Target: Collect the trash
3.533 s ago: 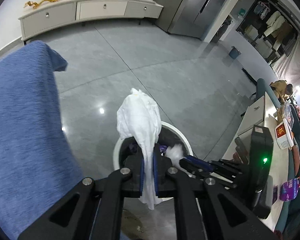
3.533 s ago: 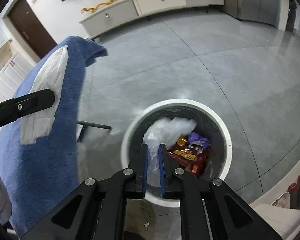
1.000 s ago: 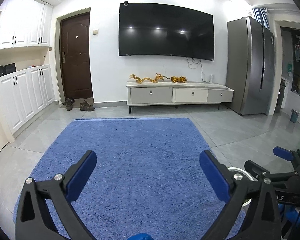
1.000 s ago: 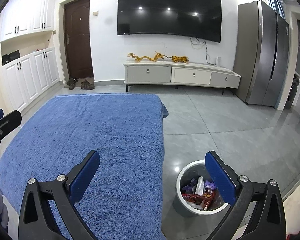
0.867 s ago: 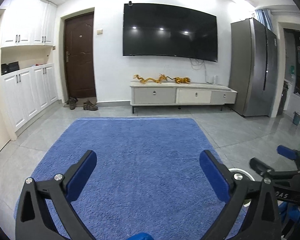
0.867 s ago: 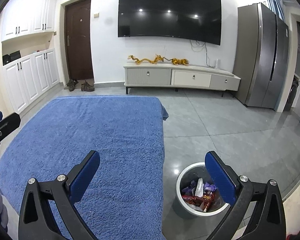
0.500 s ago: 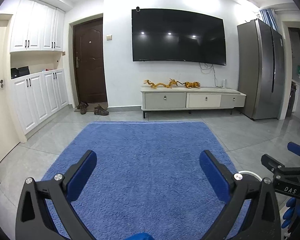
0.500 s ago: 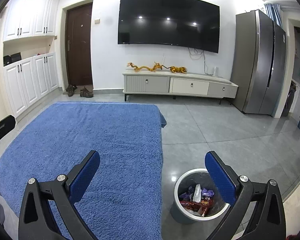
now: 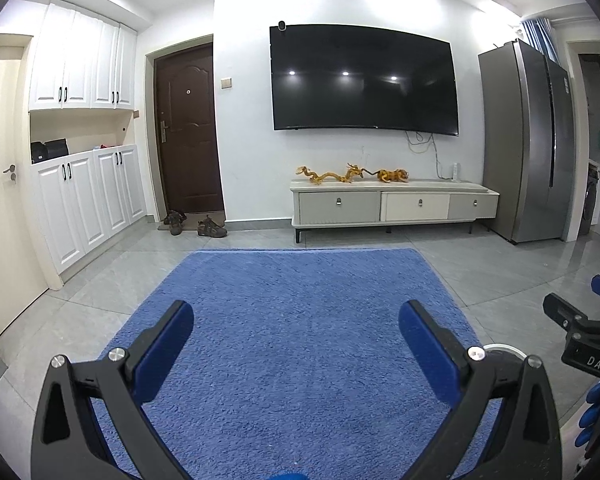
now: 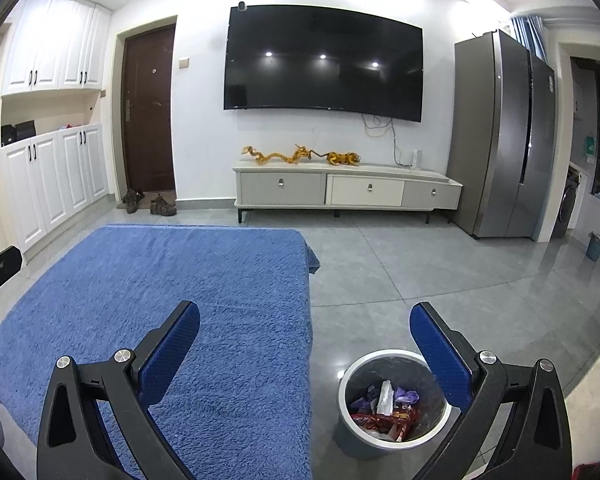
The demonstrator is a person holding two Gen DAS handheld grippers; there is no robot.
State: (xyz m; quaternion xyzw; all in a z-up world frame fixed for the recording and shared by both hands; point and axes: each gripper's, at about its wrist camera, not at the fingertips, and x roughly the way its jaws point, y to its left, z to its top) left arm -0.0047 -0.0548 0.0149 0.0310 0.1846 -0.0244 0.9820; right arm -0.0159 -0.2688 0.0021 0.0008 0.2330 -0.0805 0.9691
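Note:
A round grey trash bin [image 10: 350, 430] with a white rim stands on the floor at the right of a blue-covered table [image 10: 188, 300]. It holds wrappers and white tissue [image 10: 385, 398]. My right gripper [image 10: 305, 338] is wide open and empty, above the table's right edge and the bin. My left gripper [image 9: 296, 338] is wide open and empty over the blue cover [image 9: 300, 320]. Only the bin's rim [image 9: 500, 348] shows in the left wrist view. The right gripper's finger [image 9: 572, 320] shows there at the right edge.
A grey tiled floor [image 10: 420, 272] runs to a white TV cabinet [image 10: 348, 190] under a wall TV [image 10: 324, 64]. A steel fridge [image 10: 500, 140] stands at the right, white cupboards [image 9: 88, 200] and a brown door [image 9: 188, 132] at the left. Shoes [image 9: 192, 226] lie by the door.
Both grippers held white trash over the bin 3.5 s ago; now both are open and empty. Over the last second both views have risen and drawn back slightly.

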